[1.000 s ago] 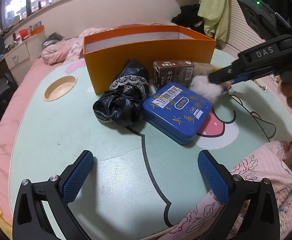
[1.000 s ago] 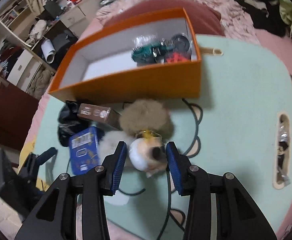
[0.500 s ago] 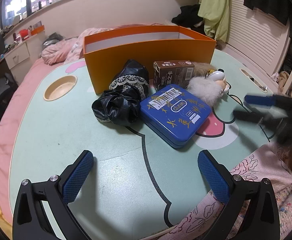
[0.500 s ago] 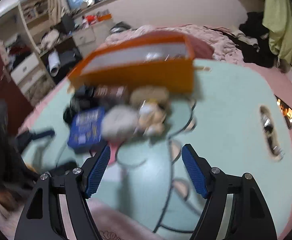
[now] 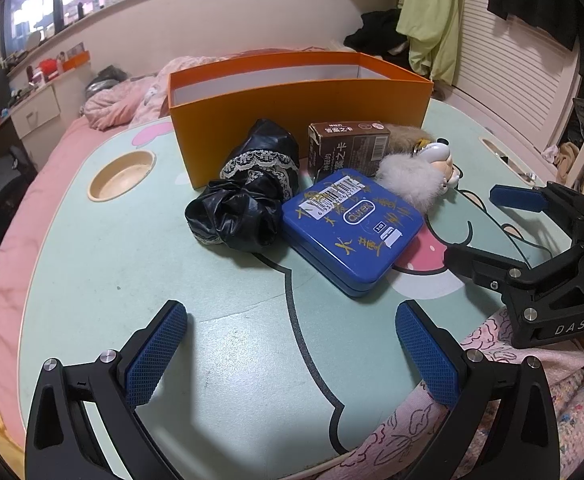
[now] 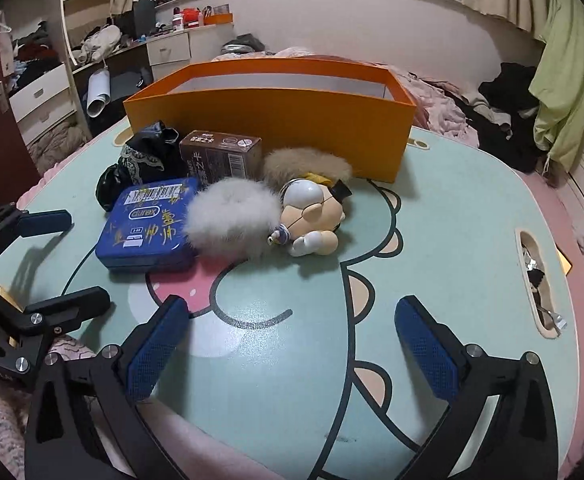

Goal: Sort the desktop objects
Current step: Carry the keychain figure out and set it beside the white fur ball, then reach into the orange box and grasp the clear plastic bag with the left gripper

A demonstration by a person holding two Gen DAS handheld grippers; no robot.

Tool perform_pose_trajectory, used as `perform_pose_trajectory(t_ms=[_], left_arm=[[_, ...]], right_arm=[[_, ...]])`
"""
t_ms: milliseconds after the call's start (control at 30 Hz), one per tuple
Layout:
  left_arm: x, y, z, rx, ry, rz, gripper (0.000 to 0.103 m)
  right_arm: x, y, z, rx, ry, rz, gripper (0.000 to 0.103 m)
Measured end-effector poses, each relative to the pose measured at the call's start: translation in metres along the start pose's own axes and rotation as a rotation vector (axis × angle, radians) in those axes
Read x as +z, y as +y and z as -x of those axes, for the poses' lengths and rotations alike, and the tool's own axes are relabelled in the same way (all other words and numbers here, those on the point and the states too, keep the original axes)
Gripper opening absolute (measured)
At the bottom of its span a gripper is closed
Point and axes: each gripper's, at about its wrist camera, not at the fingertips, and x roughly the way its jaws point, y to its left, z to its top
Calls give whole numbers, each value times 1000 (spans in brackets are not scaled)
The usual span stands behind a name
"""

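Each camera sits low over the near edge of the worktop, looking forward and downward between its own blue-padded fingers. The left view faces in from the near left, the right from the near right. Both share the orange box and blue tin.

mint table (cartoon print) bears box, tin, toy.
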Motion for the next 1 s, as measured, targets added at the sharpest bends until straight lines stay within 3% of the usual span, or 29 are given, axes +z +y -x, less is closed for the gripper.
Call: perform_pose_trajectory(t_ms=[767, 900, 1000], left_arm=[[0, 1, 1, 15, 0, 12, 103], [10, 11, 25, -1, -80, 58, 103], [45, 20, 42, -71, -117, 116, 103]], right_arm=[[-2, 3, 1, 0, -1, 1, 103], [-6, 6, 6, 1, -4, -1, 103], [-7, 5, 6, 1, -4, 0, 103]])
